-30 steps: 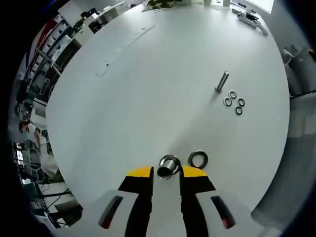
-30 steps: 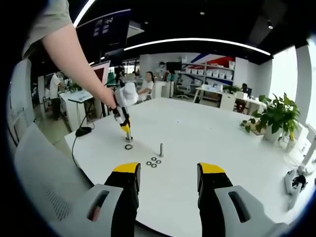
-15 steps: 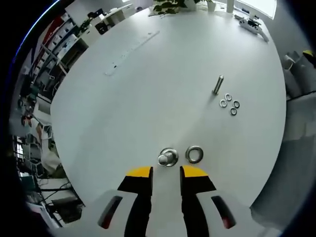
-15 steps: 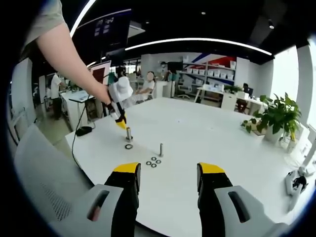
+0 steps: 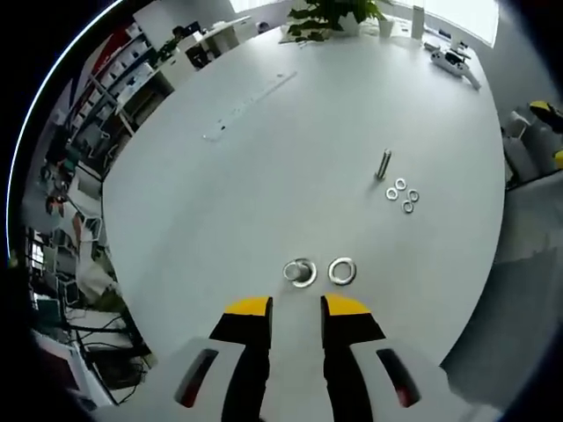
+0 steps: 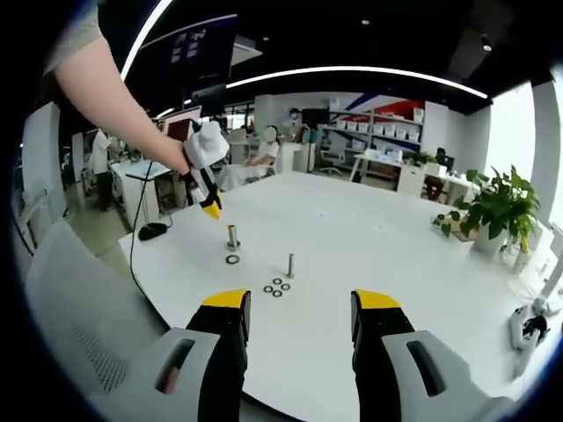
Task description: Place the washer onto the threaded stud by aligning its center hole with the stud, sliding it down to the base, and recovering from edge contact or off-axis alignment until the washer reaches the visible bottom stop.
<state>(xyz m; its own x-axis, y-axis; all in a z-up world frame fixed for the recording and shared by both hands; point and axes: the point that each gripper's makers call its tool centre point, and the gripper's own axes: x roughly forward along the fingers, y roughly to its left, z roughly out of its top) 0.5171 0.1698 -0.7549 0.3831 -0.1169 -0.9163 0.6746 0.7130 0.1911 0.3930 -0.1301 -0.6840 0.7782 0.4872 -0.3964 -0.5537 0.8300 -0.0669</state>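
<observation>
In the left gripper view, the left gripper (image 5: 296, 306) sits low centre, jaws apart and empty. Just above it stands the threaded stud (image 5: 300, 272), with a washer (image 5: 342, 271) lying beside it to the right. Farther up right, a second stud (image 5: 383, 164) stands by four small washers (image 5: 402, 195). The right gripper (image 6: 301, 305) is also apart and empty above the white table (image 6: 352, 246).

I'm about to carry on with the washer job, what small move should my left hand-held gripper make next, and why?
Probably lower the left hand-held gripper toward the large washer and close on it. That washer lies flat on the table beside the upright stud, not on it, and the jaws stand open and empty above both. In the right gripper view the gripper hangs above the stud.
</observation>
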